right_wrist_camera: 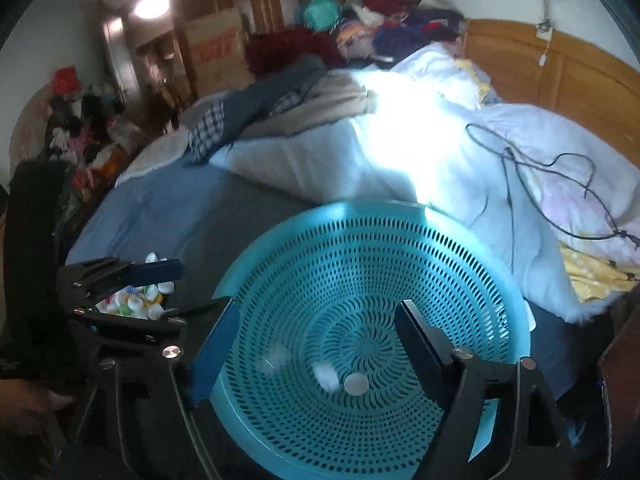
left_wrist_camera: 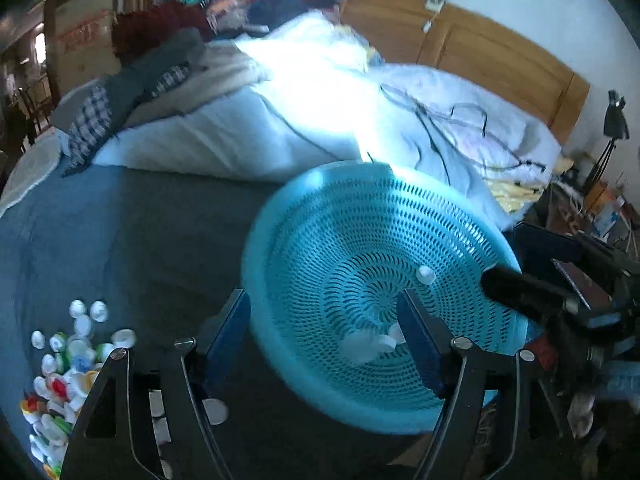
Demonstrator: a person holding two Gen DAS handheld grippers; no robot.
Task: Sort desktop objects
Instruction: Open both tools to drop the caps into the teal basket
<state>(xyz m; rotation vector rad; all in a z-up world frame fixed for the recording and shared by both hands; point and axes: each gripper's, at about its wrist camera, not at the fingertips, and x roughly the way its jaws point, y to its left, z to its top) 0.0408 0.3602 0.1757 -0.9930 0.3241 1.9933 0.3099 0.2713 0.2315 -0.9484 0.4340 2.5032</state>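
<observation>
Both hand-held grippers, left (left_wrist_camera: 324,320) and right (right_wrist_camera: 316,332), gape wide over the teal basket (right_wrist_camera: 400,240) on the bed (left_wrist_camera: 140,232), holding nothing. White caps (right_wrist_camera: 356,383) lie inside; cap pile (left_wrist_camera: 60,376) near left.

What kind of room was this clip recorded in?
Most likely a lived-in bedroom: a bed with a white duvet and wooden headboard, clothes piled at its far end. The teal basket and bottle caps sit on the blue sheet.
</observation>
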